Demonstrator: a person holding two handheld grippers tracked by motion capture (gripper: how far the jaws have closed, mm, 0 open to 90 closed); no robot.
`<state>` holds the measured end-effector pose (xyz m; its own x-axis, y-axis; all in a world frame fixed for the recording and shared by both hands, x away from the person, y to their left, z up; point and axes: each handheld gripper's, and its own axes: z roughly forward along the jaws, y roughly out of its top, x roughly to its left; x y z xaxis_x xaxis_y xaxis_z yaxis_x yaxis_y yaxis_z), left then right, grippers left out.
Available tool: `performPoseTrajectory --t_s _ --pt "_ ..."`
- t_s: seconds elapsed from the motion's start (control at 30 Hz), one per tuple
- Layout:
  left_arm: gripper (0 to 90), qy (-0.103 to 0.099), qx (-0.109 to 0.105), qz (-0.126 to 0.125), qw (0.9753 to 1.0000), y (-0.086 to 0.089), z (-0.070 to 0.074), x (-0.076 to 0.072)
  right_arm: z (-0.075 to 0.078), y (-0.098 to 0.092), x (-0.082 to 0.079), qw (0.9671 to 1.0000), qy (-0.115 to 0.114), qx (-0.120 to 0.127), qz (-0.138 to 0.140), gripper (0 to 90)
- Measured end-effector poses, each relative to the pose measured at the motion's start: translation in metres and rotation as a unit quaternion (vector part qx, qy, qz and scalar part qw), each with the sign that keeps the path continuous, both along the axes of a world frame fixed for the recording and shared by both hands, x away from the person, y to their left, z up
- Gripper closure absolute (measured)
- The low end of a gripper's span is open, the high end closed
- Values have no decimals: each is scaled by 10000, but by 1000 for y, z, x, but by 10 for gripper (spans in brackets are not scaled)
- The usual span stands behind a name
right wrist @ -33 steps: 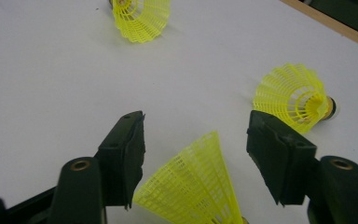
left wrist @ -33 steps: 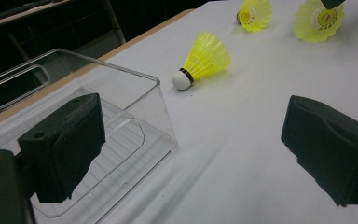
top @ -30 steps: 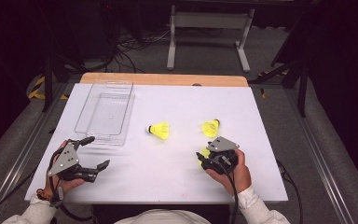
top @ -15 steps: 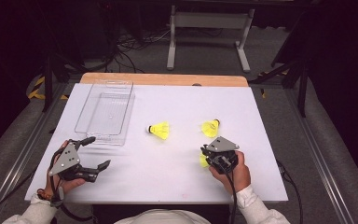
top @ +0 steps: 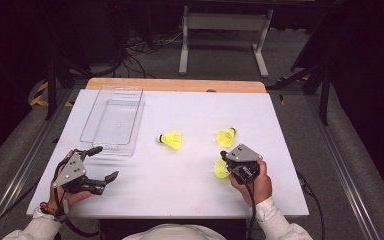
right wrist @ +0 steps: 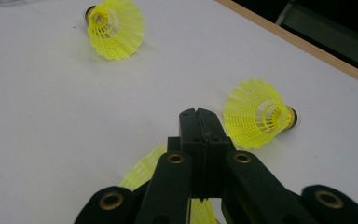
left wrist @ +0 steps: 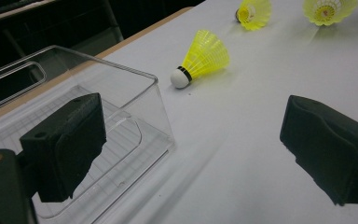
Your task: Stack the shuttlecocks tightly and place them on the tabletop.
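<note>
Three yellow shuttlecocks and a clear plastic bin are shown on a white surface. The right gripper is held at the near right of the surface, and its jaws are seen pressed together on the skirt of the nearest shuttlecock, a strip of yellow mesh being visible beneath the closed jaws in the right gripper view. Whether this shuttlecock is lifted or rests on the surface cannot be told.

A second shuttlecock lies on its side just beyond the right gripper, its dark-banded cork pointed away to the right. A third shuttlecock lies near the middle of the surface, cork towards the bin; in the left gripper view its white cork with a black band is seen.

The left gripper is held at the near left, just short of the bin's near end, its jaws spread wide with nothing between them. The bin stands at the far left of the surface, well apart from the held shuttlecock, and its near corner is seen behind the left-hand jaw.
</note>
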<state>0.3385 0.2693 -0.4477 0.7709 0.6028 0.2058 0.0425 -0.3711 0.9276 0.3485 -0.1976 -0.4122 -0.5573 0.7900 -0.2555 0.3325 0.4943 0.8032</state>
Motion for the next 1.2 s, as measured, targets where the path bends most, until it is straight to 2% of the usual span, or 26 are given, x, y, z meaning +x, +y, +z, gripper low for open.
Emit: performPoseTrajectory --t_s 0.3,0.63,0.87,1.03,1.13,1.2 --pt "78 30 22 -6 10000 0 -1 1 7 0 4 9997 -76 221 79 900" --pt "78 49 3 -21 10000 0 0 1 16 3 10 9992 -190 342 115 900" --pt "77 52 2 -28 10000 1 0 1 15 8 11 9991 -55 315 271 900" --pt "77 62 5 -41 10000 0 -1 1 8 17 12 9990 85 223 370 777" --pt "77 67 7 -36 10000 0 -1 1 3 24 15 9986 193 215 440 624" --pt "77 71 3 -46 10000 0 -1 1 0 29 15 9982 273 188 497 557"
